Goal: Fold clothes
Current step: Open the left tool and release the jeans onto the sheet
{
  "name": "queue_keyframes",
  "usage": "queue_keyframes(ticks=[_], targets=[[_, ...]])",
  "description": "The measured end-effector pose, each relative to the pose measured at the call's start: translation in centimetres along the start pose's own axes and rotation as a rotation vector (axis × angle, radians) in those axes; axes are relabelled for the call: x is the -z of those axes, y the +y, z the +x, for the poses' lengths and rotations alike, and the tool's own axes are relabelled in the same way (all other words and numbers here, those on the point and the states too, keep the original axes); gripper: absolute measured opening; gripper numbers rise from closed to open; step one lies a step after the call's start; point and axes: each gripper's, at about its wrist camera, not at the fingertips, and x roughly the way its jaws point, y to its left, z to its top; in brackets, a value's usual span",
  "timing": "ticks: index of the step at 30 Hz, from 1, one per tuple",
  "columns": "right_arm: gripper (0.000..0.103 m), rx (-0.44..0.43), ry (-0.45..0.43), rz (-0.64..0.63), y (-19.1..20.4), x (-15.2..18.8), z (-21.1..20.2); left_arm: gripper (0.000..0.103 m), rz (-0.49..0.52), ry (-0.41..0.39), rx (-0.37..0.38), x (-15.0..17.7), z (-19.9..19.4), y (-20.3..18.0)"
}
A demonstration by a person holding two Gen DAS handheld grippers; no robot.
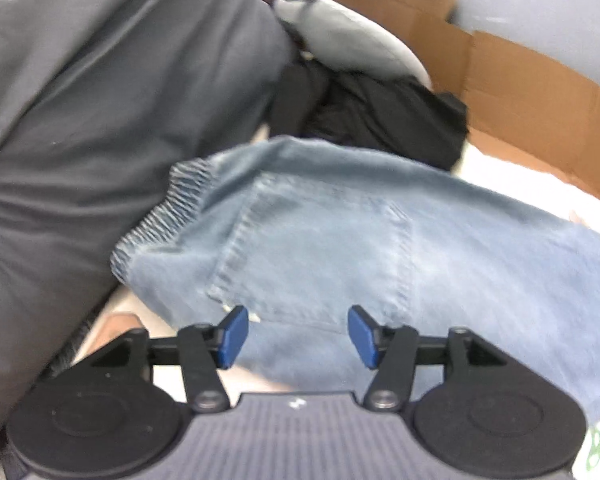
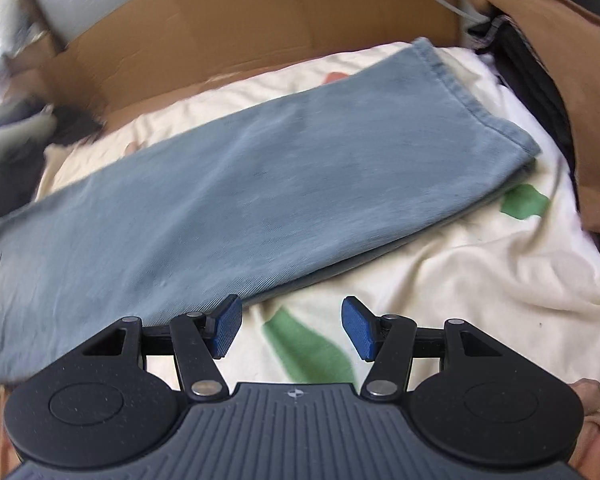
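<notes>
A pair of light blue jeans [image 1: 320,232] lies on the bed, back pocket and elastic waistband showing in the left wrist view. My left gripper [image 1: 298,334] hovers over the seat of the jeans, jaws apart, nothing between the blue pads. In the right wrist view the folded jeans legs [image 2: 240,184] stretch across the cream sheet [image 2: 480,280] to the hem at upper right. My right gripper [image 2: 292,328] stands open just off the near edge of the legs, over the sheet, holding nothing.
A big grey cushion [image 1: 100,120] rises left of the waistband. Dark clothes [image 1: 380,120] and a pale grey garment [image 1: 348,40] are heaped behind, against a cardboard box [image 1: 520,92]. A brown cloth [image 2: 560,60] over black fabric lies right of the hem.
</notes>
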Motion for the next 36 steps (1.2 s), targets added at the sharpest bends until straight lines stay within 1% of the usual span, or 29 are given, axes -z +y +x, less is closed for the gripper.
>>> queue_keyframes(ticks=[2, 5, 8, 12, 14, 16, 17, 18, 20, 22, 24, 26, 28, 32, 36], targets=[[0.062, -0.008, -0.025, 0.079, -1.3, -0.3, 0.4, 0.058, 0.001, 0.021, 0.021, 0.7, -0.4, -0.9], [0.062, -0.017, -0.090, 0.234, -3.4, -0.7, 1.1, 0.058, -0.010, 0.057, 0.031, 1.5, -0.6, -2.1], [0.062, -0.052, -0.147, 0.390, -5.2, -0.6, 2.1, 0.058, -0.027, 0.085, 0.038, 2.3, -1.0, -3.4], [0.061, -0.099, -0.165, 0.506, -7.3, -0.3, 3.6, 0.058, -0.045, 0.109, 0.058, 3.3, -1.5, -5.5], [0.060, -0.141, -0.177, 0.557, -8.4, 0.0, 4.1, 0.058, -0.060, 0.113, 0.078, 3.8, -1.7, -6.4], [0.058, -0.176, -0.191, 0.594, -9.4, 0.3, 4.2, 0.058, -0.102, 0.105, 0.132, 4.7, -1.9, -7.1], [0.056, -0.194, -0.196, 0.616, -9.9, 0.5, 4.2, 0.058, -0.098, 0.103, 0.144, 5.0, -1.9, -7.6], [0.052, -0.213, -0.199, 0.650, -10.5, 0.7, 4.4, 0.058, -0.090, 0.102, 0.154, 5.3, -1.9, -8.0], [0.045, -0.256, -0.209, 0.729, -11.7, 1.3, 4.8, 0.058, -0.074, 0.113, 0.145, 5.7, -1.8, -8.9], [0.039, -0.296, -0.221, 0.799, -12.7, 1.9, 5.3, 0.058, -0.094, 0.118, 0.139, 5.9, -1.7, -9.2], [0.028, -0.325, -0.230, 0.841, -13.5, 2.4, 5.6, 0.058, -0.113, 0.126, 0.130, 6.1, -1.5, -9.4], [0.021, -0.348, -0.237, 0.883, -14.1, 2.9, 6.0, 0.058, -0.113, 0.136, 0.115, 6.3, -1.4, -9.8], [0.019, -0.369, -0.247, 0.915, -14.6, 3.2, 6.2, 0.058, -0.095, 0.151, 0.099, 6.5, -1.2, -10.4], [0.018, -0.387, -0.240, 0.910, -14.8, 2.8, 6.5, 0.058, -0.065, 0.154, 0.101, 7.0, -1.5, -11.4], [0.018, -0.390, -0.231, 0.916, -15.1, 2.0, 6.7, 0.058, -0.039, 0.152, 0.104, 7.8, -1.7, -12.2]])
